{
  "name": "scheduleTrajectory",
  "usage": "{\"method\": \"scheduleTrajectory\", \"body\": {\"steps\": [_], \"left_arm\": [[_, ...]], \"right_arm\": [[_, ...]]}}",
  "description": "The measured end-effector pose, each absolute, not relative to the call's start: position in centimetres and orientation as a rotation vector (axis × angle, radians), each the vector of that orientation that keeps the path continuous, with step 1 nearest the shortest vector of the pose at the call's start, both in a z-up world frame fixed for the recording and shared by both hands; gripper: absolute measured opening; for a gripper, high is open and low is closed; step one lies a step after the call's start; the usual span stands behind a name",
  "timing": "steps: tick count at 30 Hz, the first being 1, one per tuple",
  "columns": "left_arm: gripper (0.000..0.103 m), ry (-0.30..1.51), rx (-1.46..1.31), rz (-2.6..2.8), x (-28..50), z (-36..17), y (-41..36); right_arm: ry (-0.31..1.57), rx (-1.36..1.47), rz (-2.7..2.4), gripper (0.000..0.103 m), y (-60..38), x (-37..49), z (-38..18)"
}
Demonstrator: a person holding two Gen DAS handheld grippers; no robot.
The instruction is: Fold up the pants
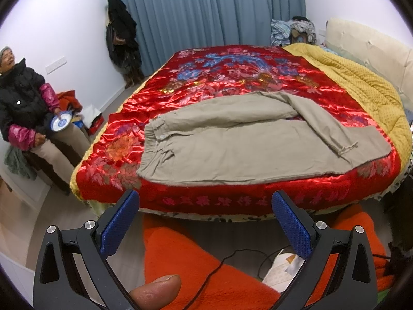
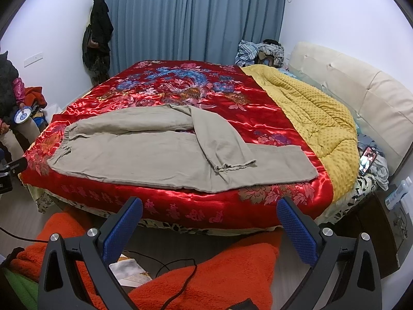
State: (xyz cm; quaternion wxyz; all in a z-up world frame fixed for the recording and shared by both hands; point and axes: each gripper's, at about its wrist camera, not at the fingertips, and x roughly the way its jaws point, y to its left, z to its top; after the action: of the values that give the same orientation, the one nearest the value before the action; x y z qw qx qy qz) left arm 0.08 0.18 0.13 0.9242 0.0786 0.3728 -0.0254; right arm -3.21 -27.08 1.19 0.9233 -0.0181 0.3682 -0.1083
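Note:
Beige pants (image 1: 232, 139) (image 2: 160, 152) lie on a red satin bedspread (image 1: 232, 77) (image 2: 258, 129), waistband to the left. The far leg is bent over the near leg, its drawstring cuff resting on top. My left gripper (image 1: 205, 201) is open, held back from the bed's near edge below the waistband end, nothing between its blue pads (image 1: 121, 222). My right gripper (image 2: 209, 208) is open too, off the bed's edge below the cuff end. A thumb (image 1: 155, 292) shows under the left gripper.
A person in a black jacket (image 1: 23, 95) sits at the left holding a blue-and-white plate (image 1: 61, 122). A yellow quilt (image 2: 309, 113) and cream headboard (image 2: 361, 98) are on the right. Orange blankets (image 2: 211, 273) and a cable lie on the floor below me. A dark nightstand (image 2: 387, 232) stands right.

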Motion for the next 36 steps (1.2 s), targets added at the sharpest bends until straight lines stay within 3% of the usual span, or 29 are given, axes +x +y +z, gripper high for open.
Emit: {"method": "scheduleTrajectory", "body": {"steps": [36], "left_arm": [[0.102, 0.768, 0.302, -0.160, 2.2, -0.8, -4.9]], "right_arm": [[0.757, 0.019, -0.280, 0.103, -28.8, -2.5, 0.6]]}}
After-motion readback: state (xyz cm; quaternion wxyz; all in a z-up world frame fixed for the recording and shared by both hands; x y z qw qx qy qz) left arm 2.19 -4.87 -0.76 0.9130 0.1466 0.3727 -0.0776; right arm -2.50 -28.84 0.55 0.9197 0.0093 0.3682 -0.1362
